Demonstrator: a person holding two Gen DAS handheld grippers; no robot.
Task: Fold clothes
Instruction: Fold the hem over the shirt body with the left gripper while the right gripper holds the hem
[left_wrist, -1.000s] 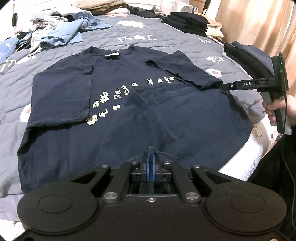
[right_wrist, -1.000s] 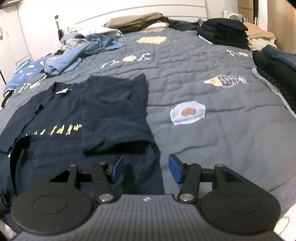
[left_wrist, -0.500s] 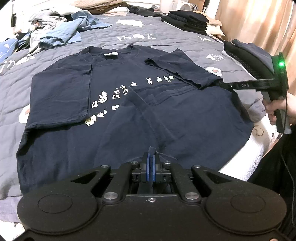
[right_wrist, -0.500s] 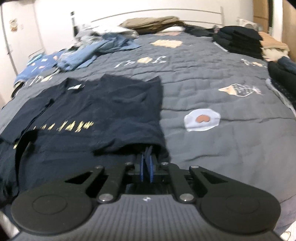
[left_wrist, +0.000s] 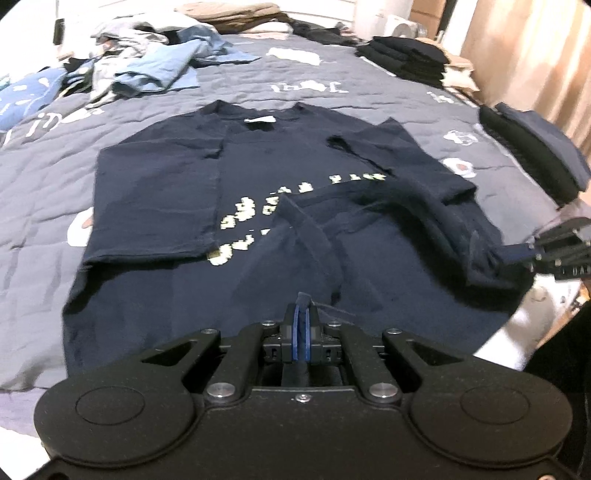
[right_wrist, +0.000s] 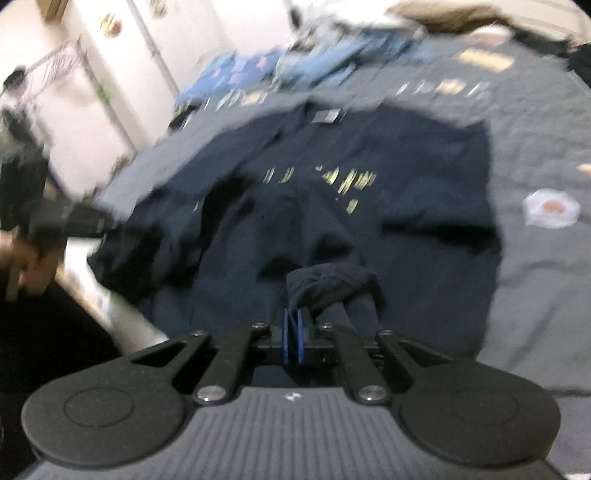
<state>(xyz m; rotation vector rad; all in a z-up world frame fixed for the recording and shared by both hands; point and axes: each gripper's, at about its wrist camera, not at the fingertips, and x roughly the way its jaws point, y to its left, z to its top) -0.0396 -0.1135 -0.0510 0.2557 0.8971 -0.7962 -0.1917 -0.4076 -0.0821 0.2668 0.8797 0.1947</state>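
One navy shirt (left_wrist: 258, 221) lies flat on the grey bed (left_wrist: 74, 177), sleeves folded in. Left gripper (left_wrist: 302, 325) pinches its hem; right gripper (right_wrist: 293, 332) has its jaws pressed on bunched fabric at the shirt's side edge

Legible text: very little.

Dark navy short-sleeved T-shirt (left_wrist: 280, 236) carries a pale yellow chest print (left_wrist: 243, 221); blocky marks, partly covered by folded cloth, not readable as letters in the left wrist view. In the right wrist view the same print is motion-smeared into streaks.

White neck label (left_wrist: 259, 119) inside the collar: no characters resolvable.

Grey quilted bedspread (left_wrist: 332, 74) bears white embroidered marks (left_wrist: 308, 88) beyond the collar, seen upside down; letter-like, cannot be read.

Black arm of the other gripper (left_wrist: 569, 271) at the right edge shows white lettering, cut off and blurred; roughly "DA", uncertain.
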